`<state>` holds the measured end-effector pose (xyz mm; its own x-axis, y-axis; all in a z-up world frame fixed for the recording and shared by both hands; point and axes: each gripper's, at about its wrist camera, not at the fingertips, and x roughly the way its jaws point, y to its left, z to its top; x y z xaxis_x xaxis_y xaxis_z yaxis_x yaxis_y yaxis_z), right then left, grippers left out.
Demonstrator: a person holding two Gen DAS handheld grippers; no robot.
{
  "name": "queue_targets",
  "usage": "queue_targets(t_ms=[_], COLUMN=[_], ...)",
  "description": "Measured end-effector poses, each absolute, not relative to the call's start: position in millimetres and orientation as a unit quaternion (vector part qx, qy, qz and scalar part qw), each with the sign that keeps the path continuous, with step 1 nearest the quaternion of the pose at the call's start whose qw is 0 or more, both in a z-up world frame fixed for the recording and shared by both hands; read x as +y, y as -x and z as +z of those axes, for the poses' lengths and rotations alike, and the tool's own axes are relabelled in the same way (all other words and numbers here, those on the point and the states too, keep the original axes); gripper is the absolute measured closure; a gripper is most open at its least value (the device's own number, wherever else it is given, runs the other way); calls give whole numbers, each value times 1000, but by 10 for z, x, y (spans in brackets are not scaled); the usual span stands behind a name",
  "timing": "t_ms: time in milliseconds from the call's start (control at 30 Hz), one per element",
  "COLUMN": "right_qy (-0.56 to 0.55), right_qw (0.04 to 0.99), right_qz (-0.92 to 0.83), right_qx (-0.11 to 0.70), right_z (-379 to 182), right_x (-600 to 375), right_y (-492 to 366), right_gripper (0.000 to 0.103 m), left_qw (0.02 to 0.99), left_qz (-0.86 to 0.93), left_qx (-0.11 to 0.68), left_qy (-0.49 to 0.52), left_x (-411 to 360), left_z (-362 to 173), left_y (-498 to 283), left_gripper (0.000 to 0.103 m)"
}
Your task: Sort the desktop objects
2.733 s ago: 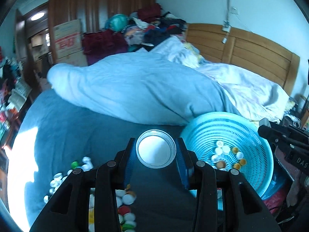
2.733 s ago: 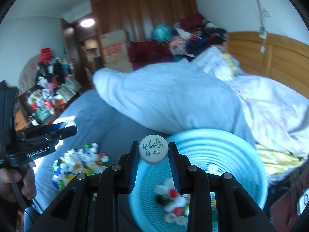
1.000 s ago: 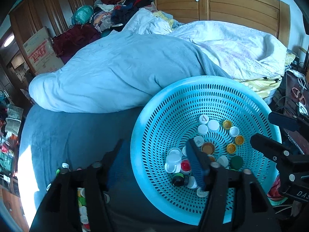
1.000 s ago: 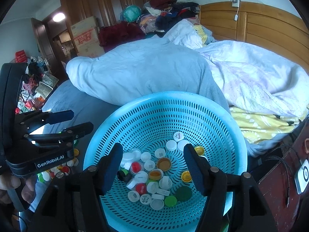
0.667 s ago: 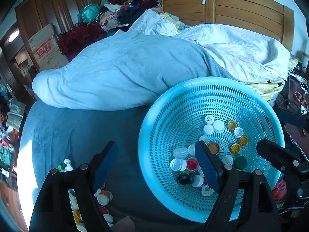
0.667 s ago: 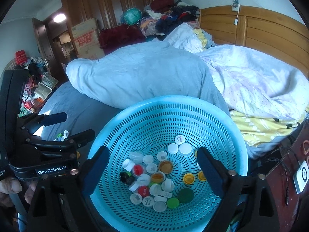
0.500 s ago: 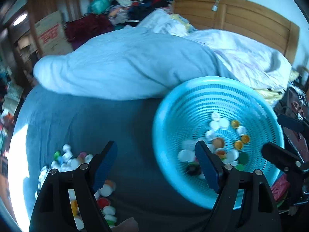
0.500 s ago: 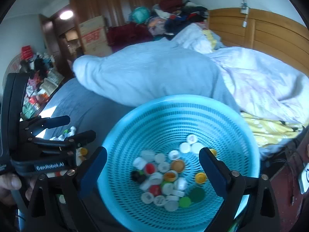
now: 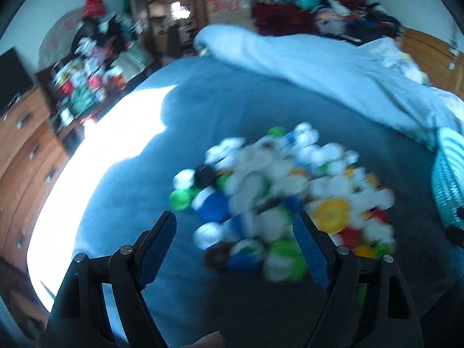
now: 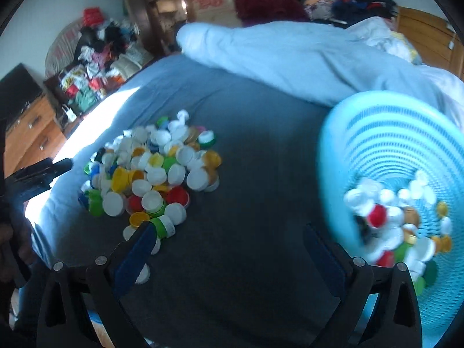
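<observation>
A pile of coloured bottle caps (image 9: 284, 191) lies on the dark blue bedsheet, blurred in the left wrist view; it shows sharper in the right wrist view (image 10: 150, 174). My left gripper (image 9: 235, 249) is open and empty, just short of the pile. A light blue perforated basket (image 10: 377, 133) holds several caps (image 10: 397, 220) at the right; its edge shows in the left wrist view (image 9: 448, 179). My right gripper (image 10: 229, 249) is open and empty, above bare sheet between pile and basket. The left gripper also shows at the left edge of the right wrist view (image 10: 37, 174).
A rumpled pale blue duvet (image 10: 290, 55) lies across the bed behind the caps. A wooden dresser (image 9: 20, 145) and a cluttered shelf (image 9: 87, 78) stand left of the bed. A wooden headboard (image 10: 429, 34) is at the far right.
Both grippers dropped their caps into the basket and opened. Both have swung left from above the basket toward the cap pile.
</observation>
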<state>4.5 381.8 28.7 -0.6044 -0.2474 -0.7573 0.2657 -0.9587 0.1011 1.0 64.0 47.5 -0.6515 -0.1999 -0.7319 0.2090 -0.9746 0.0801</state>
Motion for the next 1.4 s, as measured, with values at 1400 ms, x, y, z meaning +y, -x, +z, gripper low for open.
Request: queue_targets(t_ms=[1400], right_qy=[-434], right_qw=[77], right_qz=[-897], right_qx=[36], right_z=[-631], right_x=[3521], right_y=[566], right_gripper=[0], left_qw=[190], left_qz=[-874], left_qx=[84], left_qy=[-439], left_x=[-339], left_z=[-361], left_y=[66], left_gripper=[1])
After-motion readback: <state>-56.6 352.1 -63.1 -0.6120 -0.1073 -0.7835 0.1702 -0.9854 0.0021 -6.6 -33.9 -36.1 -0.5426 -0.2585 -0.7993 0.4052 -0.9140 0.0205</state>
